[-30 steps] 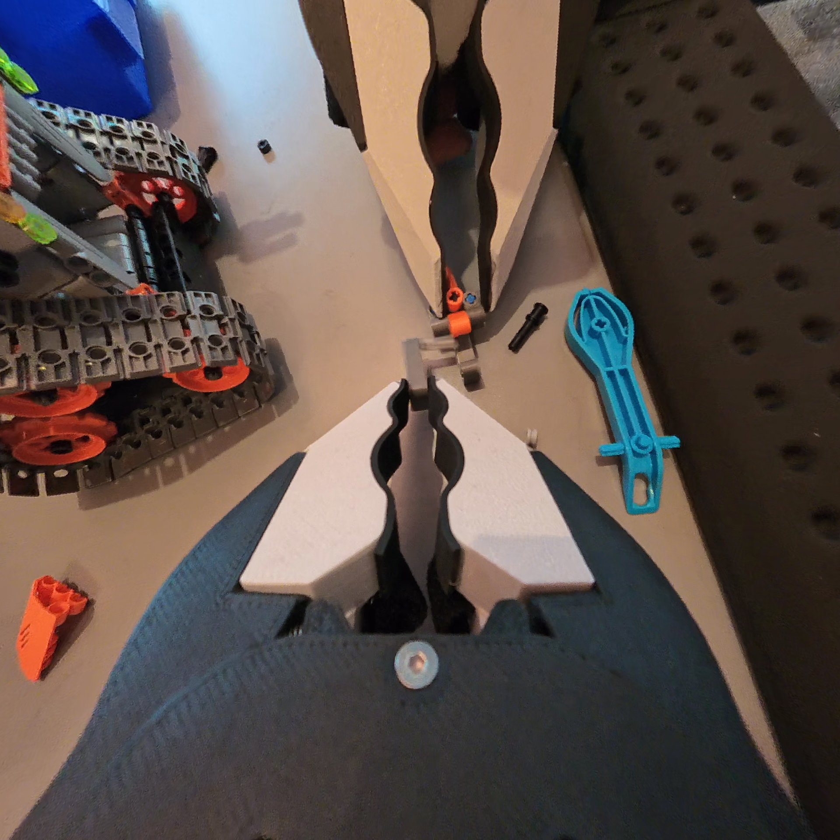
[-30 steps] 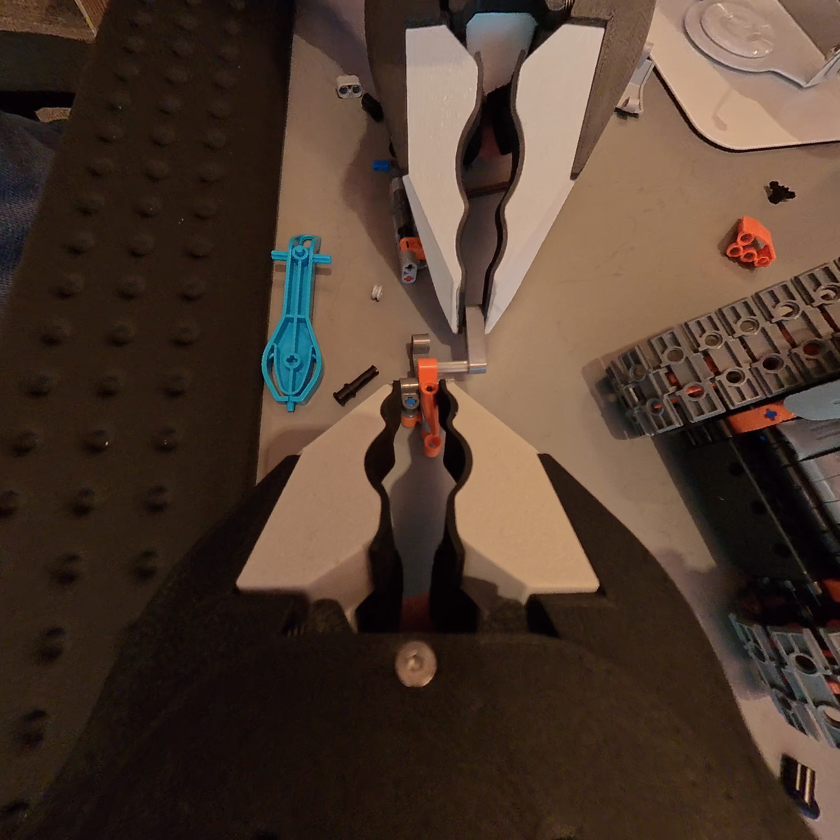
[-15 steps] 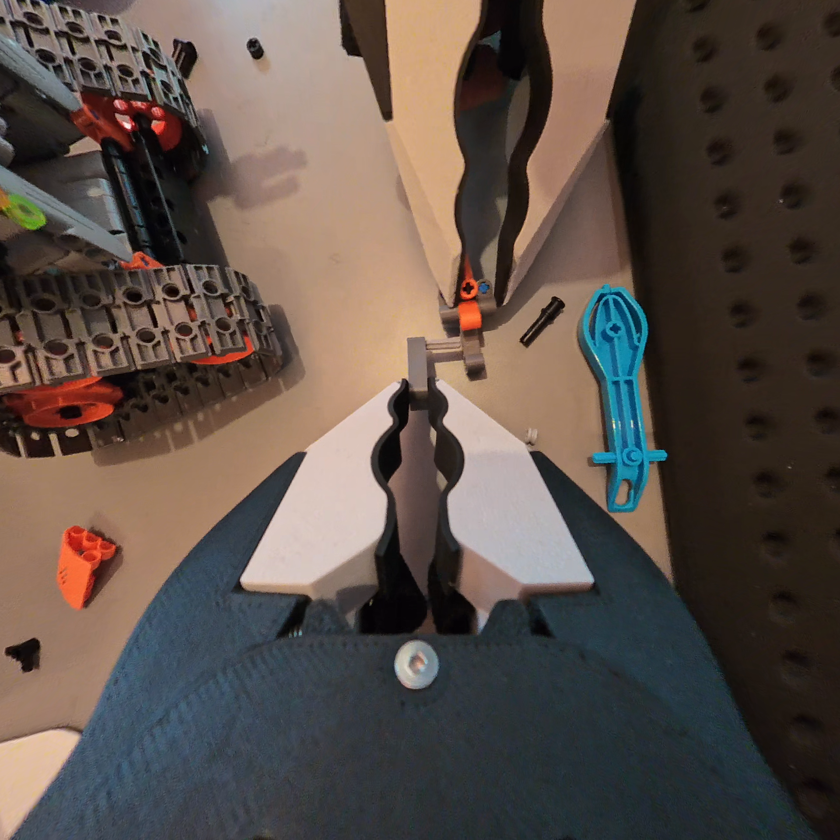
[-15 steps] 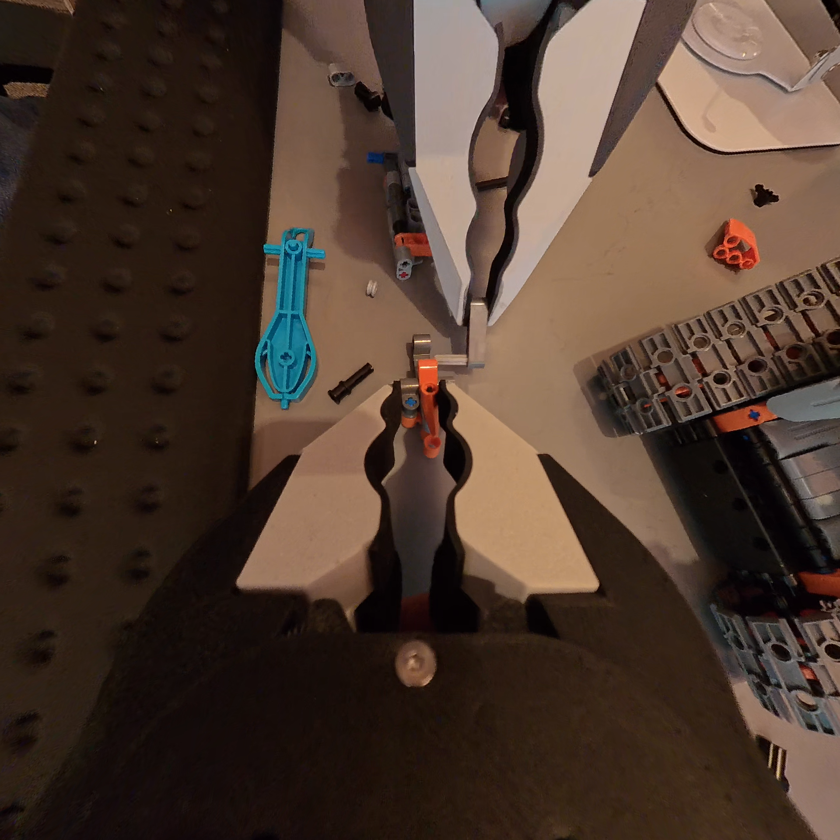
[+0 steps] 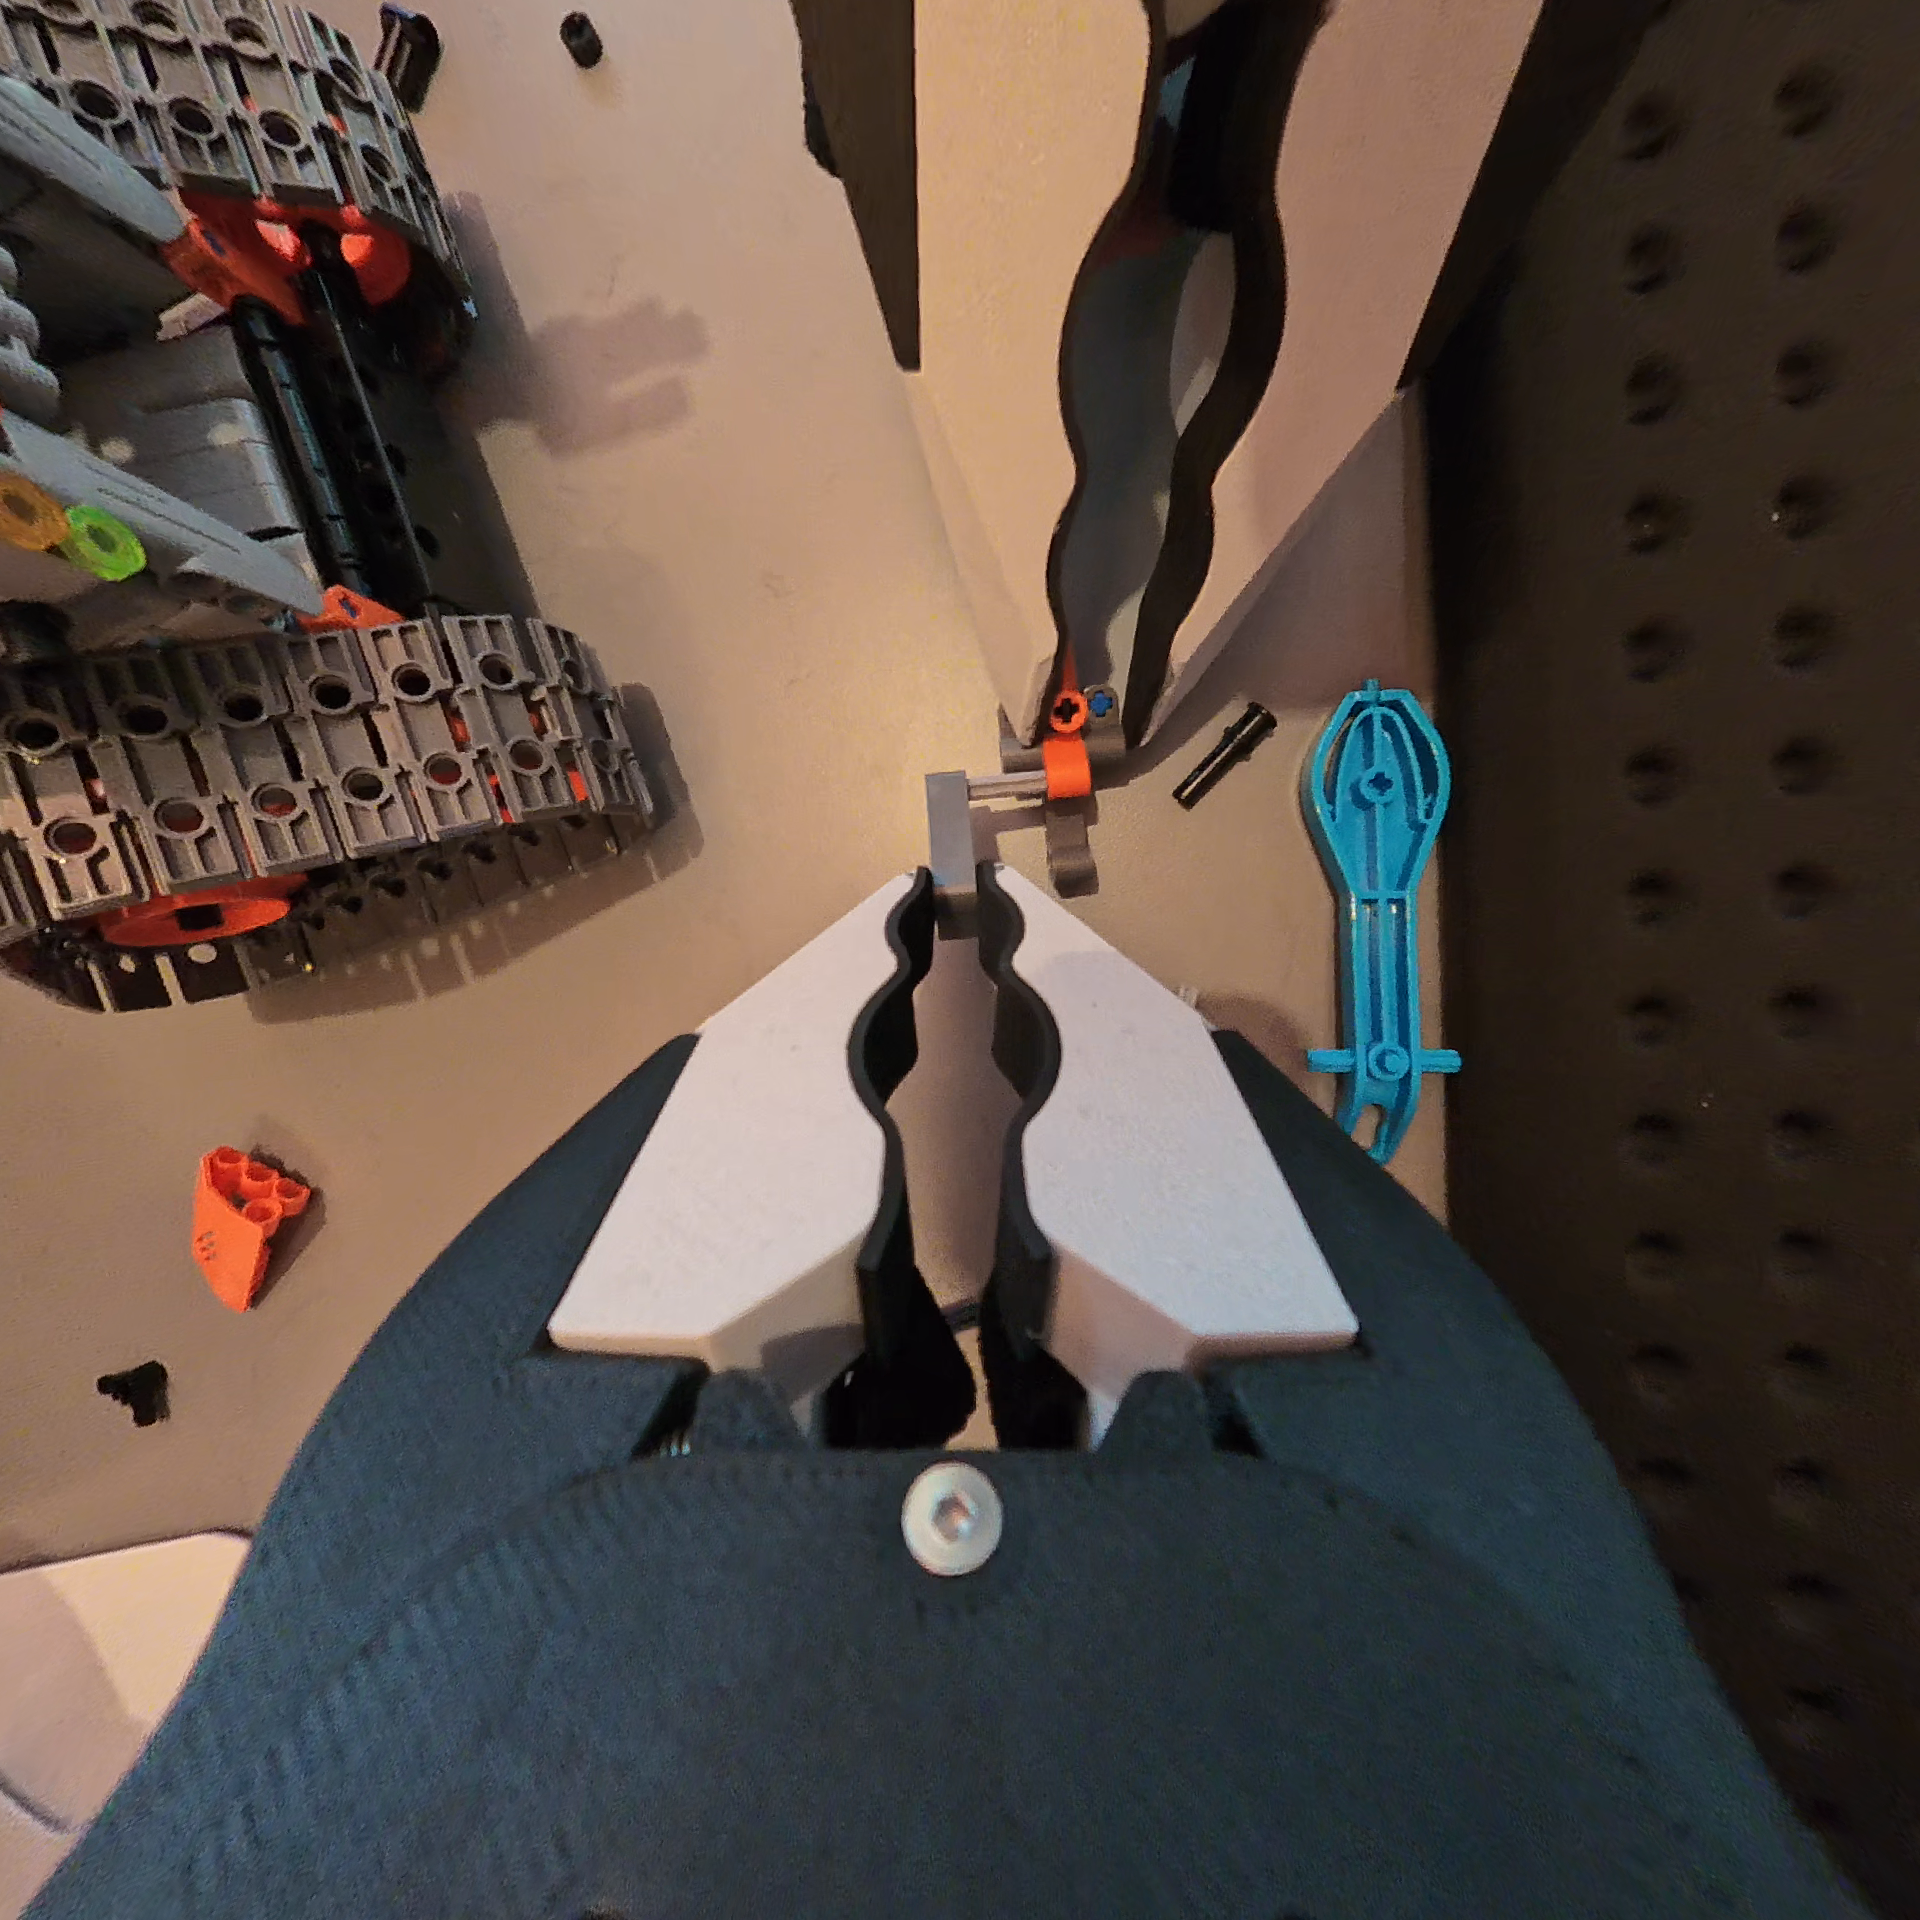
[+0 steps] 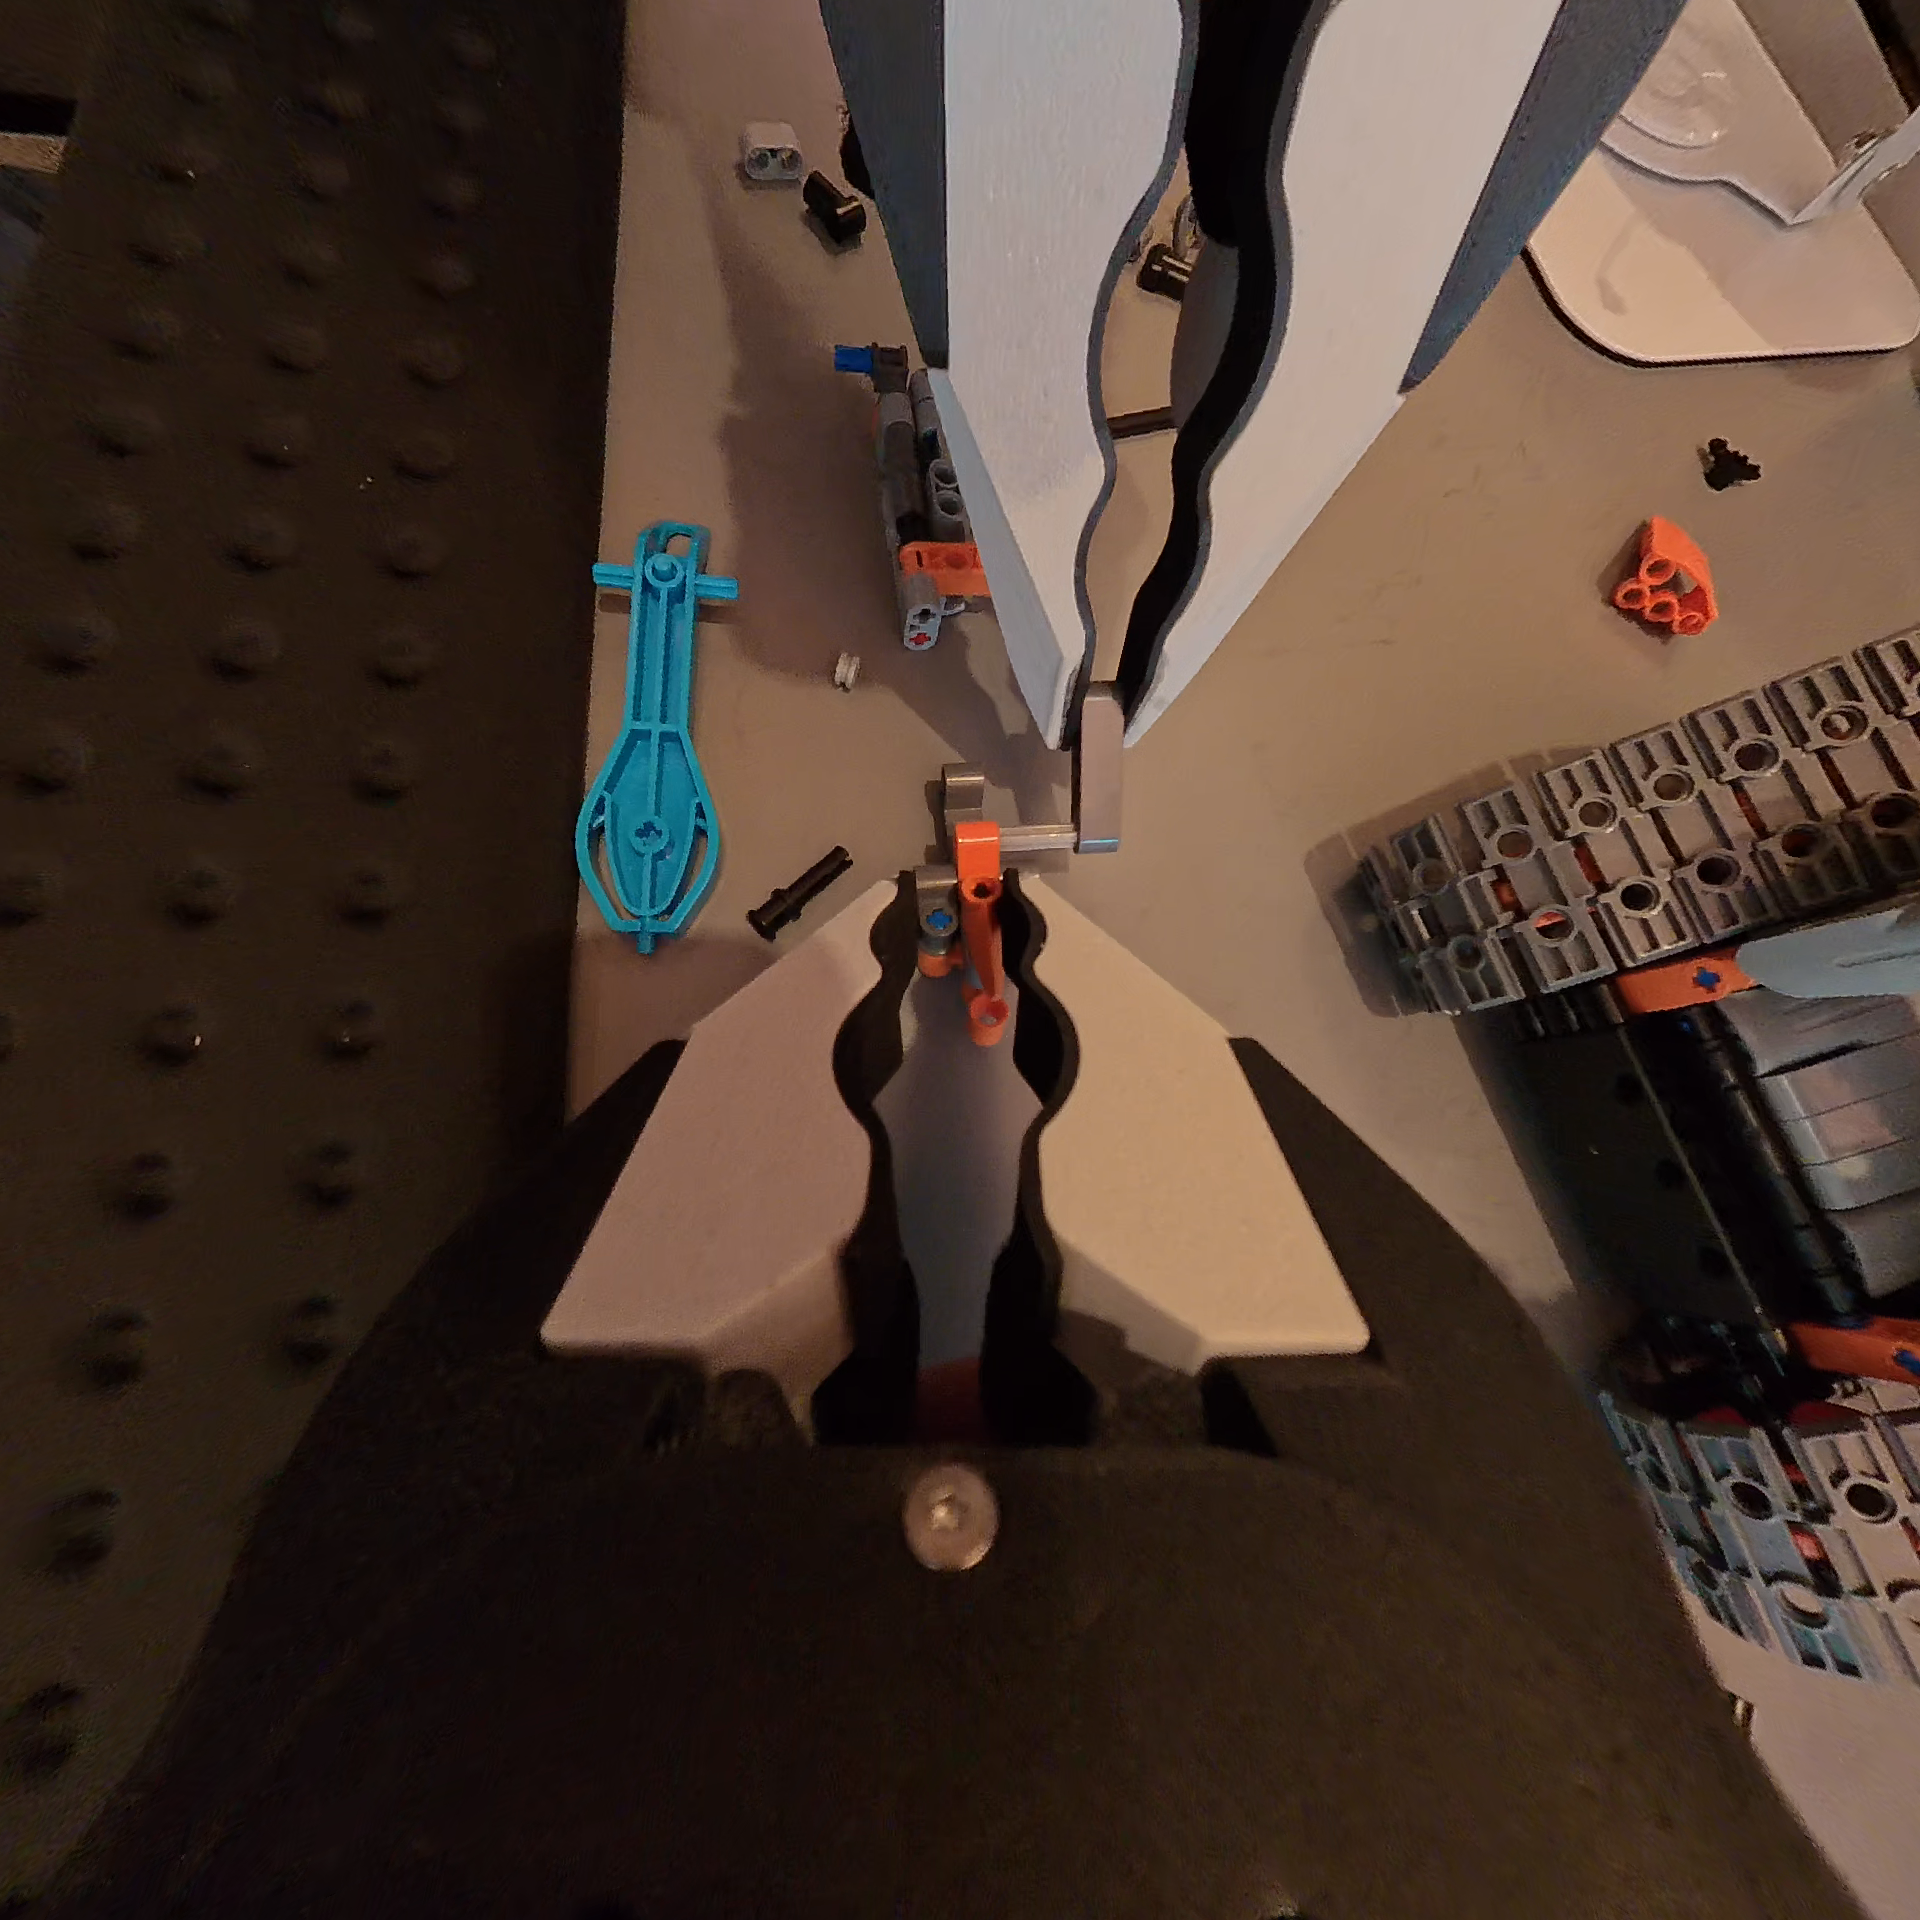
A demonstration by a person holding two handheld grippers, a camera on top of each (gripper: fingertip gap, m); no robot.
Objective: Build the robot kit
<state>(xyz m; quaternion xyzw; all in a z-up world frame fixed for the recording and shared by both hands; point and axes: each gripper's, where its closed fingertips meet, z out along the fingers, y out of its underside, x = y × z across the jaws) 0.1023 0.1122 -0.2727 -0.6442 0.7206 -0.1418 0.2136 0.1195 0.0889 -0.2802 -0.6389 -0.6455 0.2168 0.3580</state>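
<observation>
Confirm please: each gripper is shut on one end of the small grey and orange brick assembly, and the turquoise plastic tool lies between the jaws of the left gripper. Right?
Not quite. The turquoise plastic tool lies loose on the table beside the left gripper, not between its jaws, as the left wrist view shows. Both it and the right gripper are shut on the small grey and orange brick assembly.

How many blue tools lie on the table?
1. The blue tool lies at the table's edge beside the dark studded mat, near a black pin. Others may be hidden behind the grippers.
</observation>
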